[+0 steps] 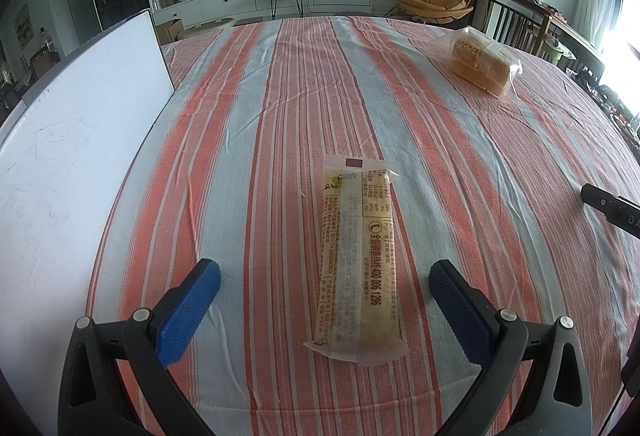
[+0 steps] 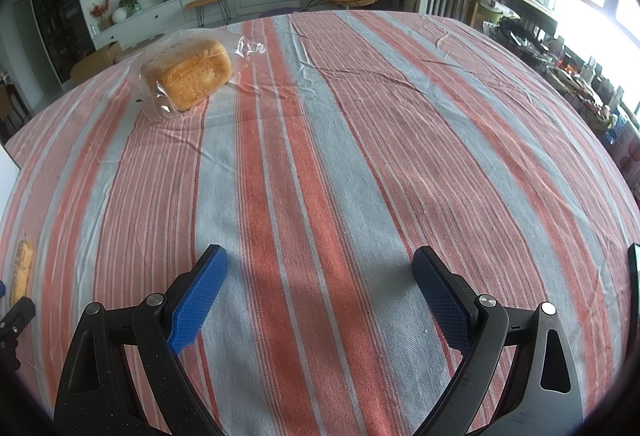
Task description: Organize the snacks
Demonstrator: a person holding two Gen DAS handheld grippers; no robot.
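- My left gripper (image 1: 324,300) hangs over the bench, which wears a red, grey and white striped cloth (image 1: 460,172); its blue-padded jaws stand wide apart and hold nothing.
- Between those jaws, lying flat on the cloth, is a long snack bar in a clear printed wrapper (image 1: 356,260); its length runs away from me and neither pad touches it.
- My right gripper (image 2: 320,292) is likewise spread wide, with only bare striped cloth between its jaws.
- A loaf of golden sliced bread in a loose clear plastic bag (image 2: 188,76) sits far across the bench, well apart from both grippers; the bread fills the bag, whose loose end trails off to one side.
- Only the left wrist view shows the large flat white board (image 1: 80,140) that covers the bench's left side, just beside the cloth's edge; the right wrist view catches no more than its corner.
- The right wrist view shows just an end of the snack bar at its left border.
- Open cloth lies all around the bar and between it and the loaf; the bench's far edge runs beyond the loaf.
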